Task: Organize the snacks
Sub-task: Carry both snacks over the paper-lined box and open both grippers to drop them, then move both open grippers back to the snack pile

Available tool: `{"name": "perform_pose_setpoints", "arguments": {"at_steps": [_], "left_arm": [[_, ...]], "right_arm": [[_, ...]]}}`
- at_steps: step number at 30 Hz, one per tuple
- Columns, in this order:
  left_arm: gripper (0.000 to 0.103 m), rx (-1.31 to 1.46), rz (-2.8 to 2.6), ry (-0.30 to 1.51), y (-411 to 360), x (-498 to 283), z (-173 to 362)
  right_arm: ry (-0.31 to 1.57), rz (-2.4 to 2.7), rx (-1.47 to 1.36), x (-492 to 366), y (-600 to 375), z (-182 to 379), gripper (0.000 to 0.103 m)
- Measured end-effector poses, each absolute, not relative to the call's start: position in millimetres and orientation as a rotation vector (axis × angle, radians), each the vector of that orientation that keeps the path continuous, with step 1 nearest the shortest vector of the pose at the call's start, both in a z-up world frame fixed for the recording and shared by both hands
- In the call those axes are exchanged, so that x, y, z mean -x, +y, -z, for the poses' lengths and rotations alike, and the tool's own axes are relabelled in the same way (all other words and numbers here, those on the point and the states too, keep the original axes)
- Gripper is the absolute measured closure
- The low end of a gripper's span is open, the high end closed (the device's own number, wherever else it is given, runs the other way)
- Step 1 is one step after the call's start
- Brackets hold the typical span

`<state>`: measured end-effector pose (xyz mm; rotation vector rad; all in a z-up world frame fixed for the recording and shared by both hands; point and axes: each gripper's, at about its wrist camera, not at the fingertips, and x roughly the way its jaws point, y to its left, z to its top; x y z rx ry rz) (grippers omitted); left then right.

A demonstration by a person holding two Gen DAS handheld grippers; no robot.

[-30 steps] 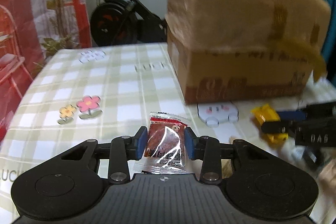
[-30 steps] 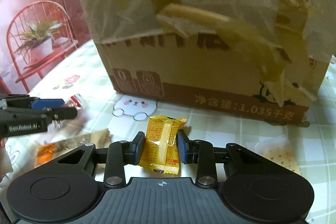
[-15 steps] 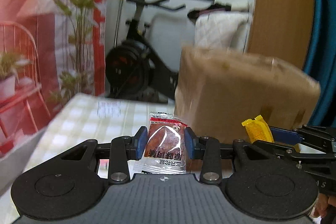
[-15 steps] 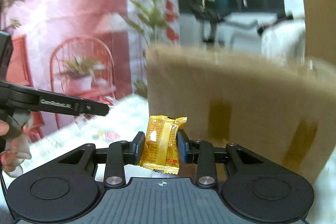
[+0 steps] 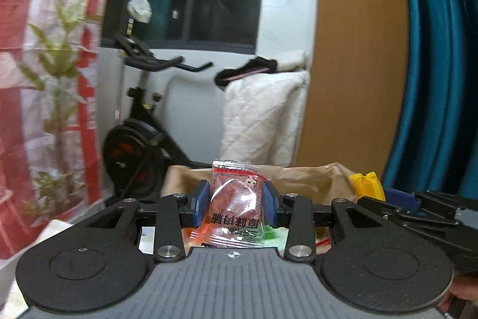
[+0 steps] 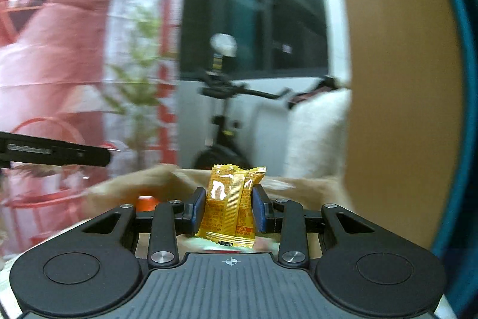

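Clear red-topped packet [image 5: 236, 205]; crimped yellow packet [image 6: 231, 205]

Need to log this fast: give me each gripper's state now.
Left gripper: closed on the clear red snack packet.
Right gripper: closed on the yellow snack packet.

We look from each wrist forward along its fingers, almost level, close above the cardboard box [image 5: 313, 175]. Both views share the exercise bike [image 5: 140, 121] at centre and the red backdrop [image 6: 53, 56] at left.
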<state>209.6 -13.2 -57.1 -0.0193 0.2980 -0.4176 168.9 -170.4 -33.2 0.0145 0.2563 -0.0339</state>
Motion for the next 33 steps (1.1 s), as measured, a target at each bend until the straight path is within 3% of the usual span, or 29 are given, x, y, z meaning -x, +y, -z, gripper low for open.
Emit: {"name": "perform_pose_setpoints", "arguments": {"at_steps": [5, 6, 8, 21, 33], "left_arm": [[0.059, -0.018, 0.479, 0.367, -46.4, -243.6, 65.6], [0.052, -0.032, 0.487, 0.387, -52.5, -248.3, 67.8], [0.043, -0.047, 0.478, 0.405, -53.4, -245.9, 72.3], [0.037, -0.037, 0.437, 0.447, -4.0, -201.7, 74.9], [0.037, 0.006, 0.412, 0.546, 22.8, -154.3, 117.1]], "right_arm": [[0.329, 0.075, -0.075, -188.2, -198.7, 51.9, 0.068], [0.335, 0.081, -0.084, -185.4, -198.6, 54.3, 0.068], [0.328, 0.077, -0.105, -182.3, -199.4, 56.1, 0.055], [0.341, -0.001, -0.181, -128.0, -208.5, 55.5, 0.053], [0.435, -0.042, -0.189, -93.7, -191.3, 88.4, 0.053]]}}
